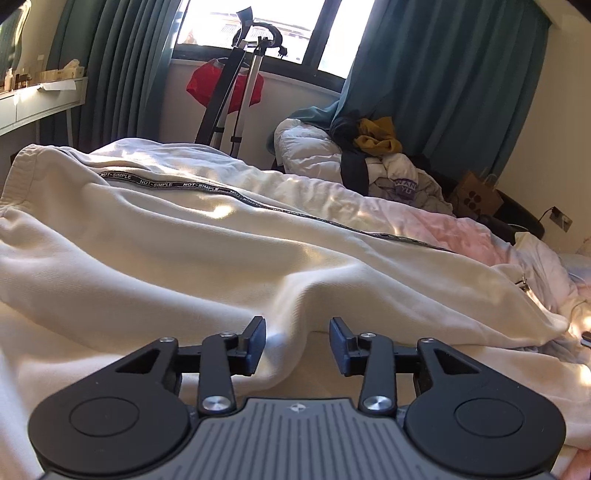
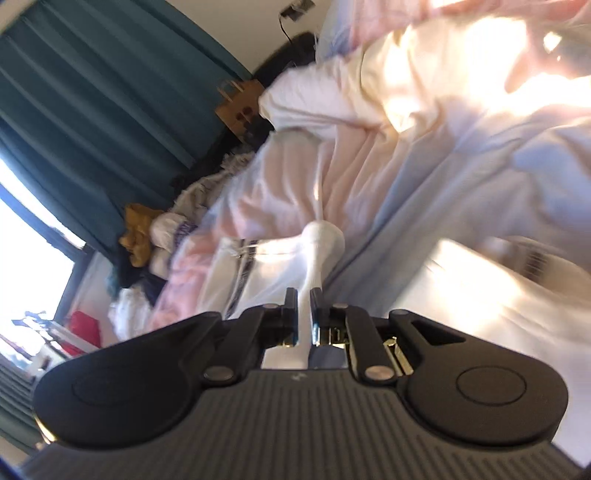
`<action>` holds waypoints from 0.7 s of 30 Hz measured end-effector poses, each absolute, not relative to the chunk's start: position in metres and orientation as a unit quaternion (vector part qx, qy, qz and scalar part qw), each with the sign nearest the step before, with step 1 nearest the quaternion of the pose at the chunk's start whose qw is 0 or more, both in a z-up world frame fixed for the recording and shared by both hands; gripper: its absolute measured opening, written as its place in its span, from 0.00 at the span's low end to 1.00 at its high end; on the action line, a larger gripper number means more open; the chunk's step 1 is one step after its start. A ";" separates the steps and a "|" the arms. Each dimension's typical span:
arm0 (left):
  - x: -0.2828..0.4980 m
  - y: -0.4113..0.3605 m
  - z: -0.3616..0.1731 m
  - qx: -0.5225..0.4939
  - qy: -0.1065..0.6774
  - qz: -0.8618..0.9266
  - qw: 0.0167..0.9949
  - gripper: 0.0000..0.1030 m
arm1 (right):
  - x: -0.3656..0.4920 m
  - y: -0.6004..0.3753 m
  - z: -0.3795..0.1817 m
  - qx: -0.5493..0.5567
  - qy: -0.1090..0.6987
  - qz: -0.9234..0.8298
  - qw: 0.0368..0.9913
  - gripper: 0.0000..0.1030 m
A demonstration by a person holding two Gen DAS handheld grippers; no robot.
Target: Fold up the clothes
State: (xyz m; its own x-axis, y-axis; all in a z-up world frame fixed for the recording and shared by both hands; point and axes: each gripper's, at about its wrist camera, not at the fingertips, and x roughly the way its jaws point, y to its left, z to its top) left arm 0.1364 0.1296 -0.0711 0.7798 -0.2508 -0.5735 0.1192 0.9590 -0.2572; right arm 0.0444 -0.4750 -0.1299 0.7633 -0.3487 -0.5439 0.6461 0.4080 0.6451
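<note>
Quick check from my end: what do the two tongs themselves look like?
Both match: the left tongs and right tongs have matte black linkage arms with silver pivot screws, dark blue finger pads, round black side housings and a ribbed grey body bearing a small emblem.

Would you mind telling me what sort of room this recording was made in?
Most likely a bedroom: a bed with rumpled pink and white bedding, long teal curtains beside a sunlit window, and a heap of unfolded clothes.

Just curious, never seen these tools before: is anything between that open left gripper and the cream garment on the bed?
Nothing visible. The left gripper is open and sits low over the cream garment, with only the cloth's own folds ahead of its fingertips. The right gripper is already shut on white cloth.
</note>
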 end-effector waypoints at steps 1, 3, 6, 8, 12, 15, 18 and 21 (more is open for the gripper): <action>0.133 0.131 -0.069 -0.107 0.319 -0.098 0.937 0.42 | 0.033 -0.471 -0.126 0.454 0.163 -0.307 0.821 0.11; 0.124 0.134 -0.063 -0.111 0.325 -0.092 0.935 0.46 | 0.009 -0.463 -0.117 0.456 0.161 -0.315 0.816 0.11; 0.107 0.141 -0.053 -0.113 0.336 -0.076 0.932 0.48 | -0.027 -0.452 -0.104 0.460 0.157 -0.328 0.810 0.11; 0.096 0.150 -0.045 -0.118 0.341 -0.065 0.930 0.52 | -0.049 -0.447 -0.099 0.468 0.154 -0.346 0.799 0.16; 0.073 0.172 -0.029 -0.141 0.335 -0.045 0.930 0.57 | -0.082 -0.440 -0.099 0.476 0.146 -0.405 0.767 0.49; 0.058 0.192 -0.017 -0.175 0.325 -0.023 0.929 0.60 | -0.100 -0.443 -0.109 0.498 0.148 -0.421 0.744 0.69; 0.047 0.209 -0.007 -0.208 0.312 0.000 0.927 0.64 | -0.110 -0.450 -0.129 0.543 0.166 -0.429 0.702 0.69; 0.045 0.220 -0.005 -0.233 0.306 0.019 0.923 0.64 | -0.109 -0.457 -0.152 0.584 0.187 -0.417 0.671 0.68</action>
State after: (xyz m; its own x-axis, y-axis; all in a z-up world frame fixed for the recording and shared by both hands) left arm 0.0453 0.2203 -0.0055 0.8123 -0.1079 -0.5732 -0.1777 0.8903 -0.4193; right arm -0.1088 -0.4573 -0.1523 0.5829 -0.3405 -0.7378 0.7778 -0.0291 0.6279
